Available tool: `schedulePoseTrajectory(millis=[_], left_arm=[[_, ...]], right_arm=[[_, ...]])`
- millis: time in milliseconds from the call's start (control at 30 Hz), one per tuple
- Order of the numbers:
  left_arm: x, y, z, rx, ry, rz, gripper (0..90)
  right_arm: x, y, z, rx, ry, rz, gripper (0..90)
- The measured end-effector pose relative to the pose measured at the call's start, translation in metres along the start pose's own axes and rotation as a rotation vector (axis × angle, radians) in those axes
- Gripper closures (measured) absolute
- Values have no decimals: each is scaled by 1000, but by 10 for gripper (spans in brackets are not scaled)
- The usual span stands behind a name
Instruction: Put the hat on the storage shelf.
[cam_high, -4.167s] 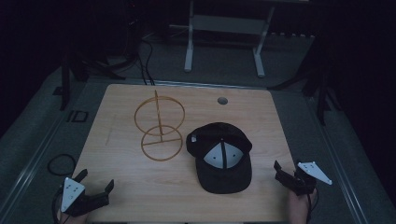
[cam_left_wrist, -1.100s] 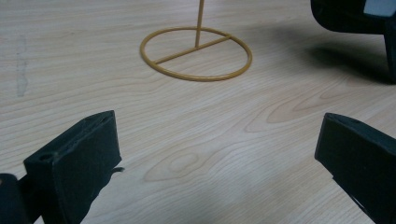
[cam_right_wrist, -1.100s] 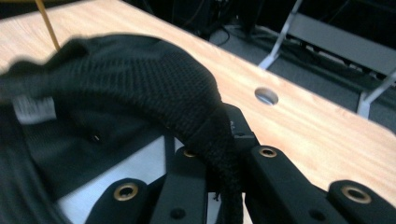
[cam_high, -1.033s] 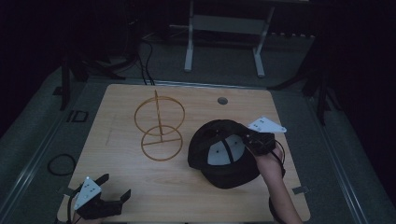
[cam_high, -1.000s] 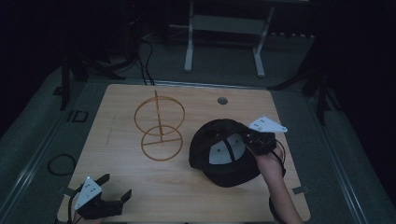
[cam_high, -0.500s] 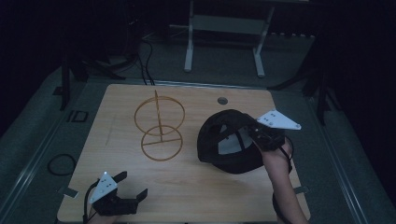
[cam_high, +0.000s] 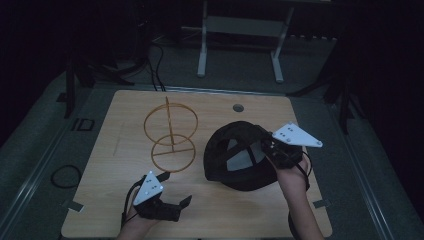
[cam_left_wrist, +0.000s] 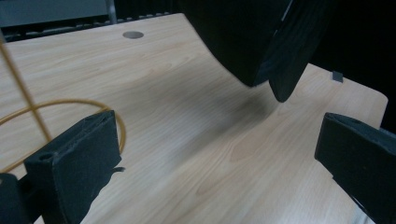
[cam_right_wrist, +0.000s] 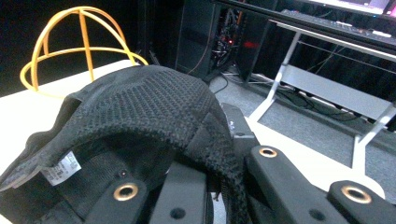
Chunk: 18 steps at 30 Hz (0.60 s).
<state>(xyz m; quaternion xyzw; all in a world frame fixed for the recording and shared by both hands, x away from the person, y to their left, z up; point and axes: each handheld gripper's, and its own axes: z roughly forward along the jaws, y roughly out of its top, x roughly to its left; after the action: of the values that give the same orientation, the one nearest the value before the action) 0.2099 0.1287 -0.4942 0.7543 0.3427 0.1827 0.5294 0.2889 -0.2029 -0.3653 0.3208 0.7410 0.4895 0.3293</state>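
A black mesh-backed cap (cam_high: 239, 156) is tilted up off the wooden table (cam_high: 125, 112), its pale lining facing the camera. My right gripper (cam_high: 266, 149) is shut on the cap's rim at its right side; in the right gripper view the cap's (cam_right_wrist: 140, 107) edge band runs down between the closed jaws of the right gripper (cam_right_wrist: 219, 186). My left gripper (cam_high: 175, 189) stands open near the table's front edge, left of the cap and apart from it. In the left gripper view the left gripper (cam_left_wrist: 219, 163) holds nothing, and the raised cap (cam_left_wrist: 252, 37) hangs ahead, above the tabletop.
A yellow wire cap stand (cam_high: 170, 134) stands at the table's middle left, also in the right gripper view as the wire stand (cam_right_wrist: 79, 37) behind the cap. A cable hole (cam_high: 238, 107) sits near the far edge. A white metal frame (cam_high: 240, 30) stands on the floor beyond.
The right gripper has lifted and tipped the cap up from lying flat. The left gripper has moved right along the front edge and risen slightly, toward the cap.
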Motion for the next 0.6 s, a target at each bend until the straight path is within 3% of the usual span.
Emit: schedulePoseTrajectory(millis=[100,367,600], left_arm=[[-3,9,16,6,-17,13,19],[-8,30,38,-9,-36,43,49],[-10,46,54,-27,-11,45,133]], right_arm=[[1,-1,1,-1,8,2,884],[6,-2,3,-6,23,5,883],[8,-1,4,-5,36,-2,883]])
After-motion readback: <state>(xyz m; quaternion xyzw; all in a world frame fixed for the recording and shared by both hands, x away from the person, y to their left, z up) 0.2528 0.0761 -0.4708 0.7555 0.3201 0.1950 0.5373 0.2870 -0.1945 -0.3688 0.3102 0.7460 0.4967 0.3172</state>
